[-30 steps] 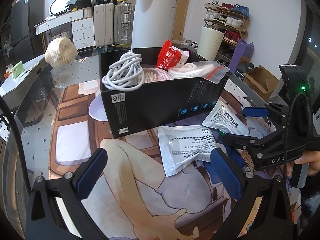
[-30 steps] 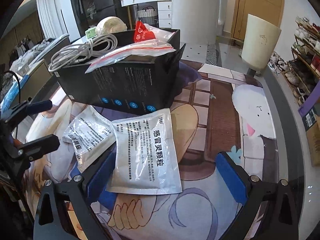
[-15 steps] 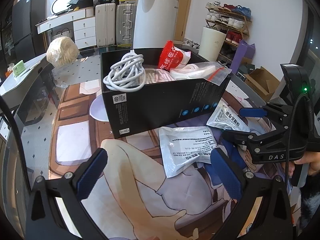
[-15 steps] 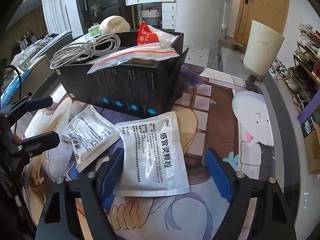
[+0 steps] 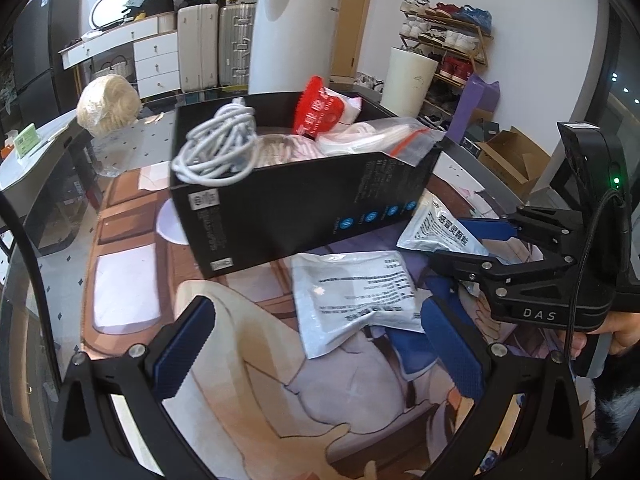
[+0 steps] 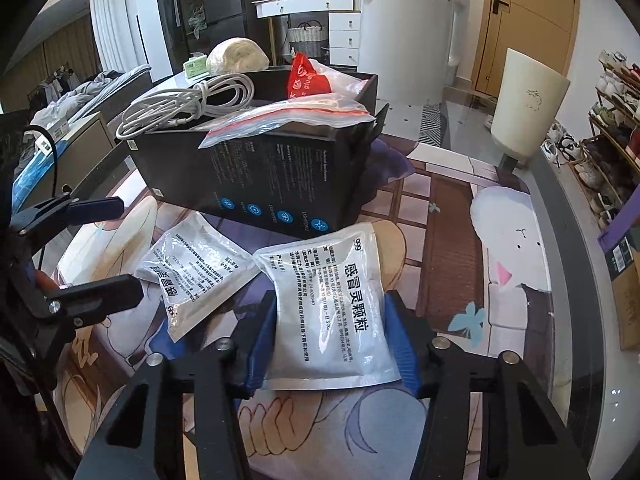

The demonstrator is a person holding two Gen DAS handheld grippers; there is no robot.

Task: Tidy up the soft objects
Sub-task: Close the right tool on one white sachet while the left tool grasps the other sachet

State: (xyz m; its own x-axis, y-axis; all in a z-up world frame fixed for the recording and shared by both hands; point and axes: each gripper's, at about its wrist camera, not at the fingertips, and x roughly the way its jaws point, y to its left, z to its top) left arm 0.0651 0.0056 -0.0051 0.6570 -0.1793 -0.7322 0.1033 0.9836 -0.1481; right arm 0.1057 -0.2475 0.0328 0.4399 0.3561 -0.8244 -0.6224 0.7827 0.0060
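Worktop (image 6: pixel 440 208): cartoon mat, black box (image 6: pixel 280 184) at 12 o'clock.
Right gripper (image 6: pixel 332 350): closing — your pads flank the sachet (image 6: pixel 332 308), long axis toward 12.
Left gripper (image 5: pixel 316 344): spread, empty.

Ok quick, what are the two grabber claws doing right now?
Left gripper: open, holding nothing.
Right gripper: jaws closing around the white medicine sachet lying on the table, pads at its two side edges.

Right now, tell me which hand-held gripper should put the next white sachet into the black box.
Right hand-held gripper: its jaws are closing around a white sachet. The left hand-held gripper hangs open, holding nothing.
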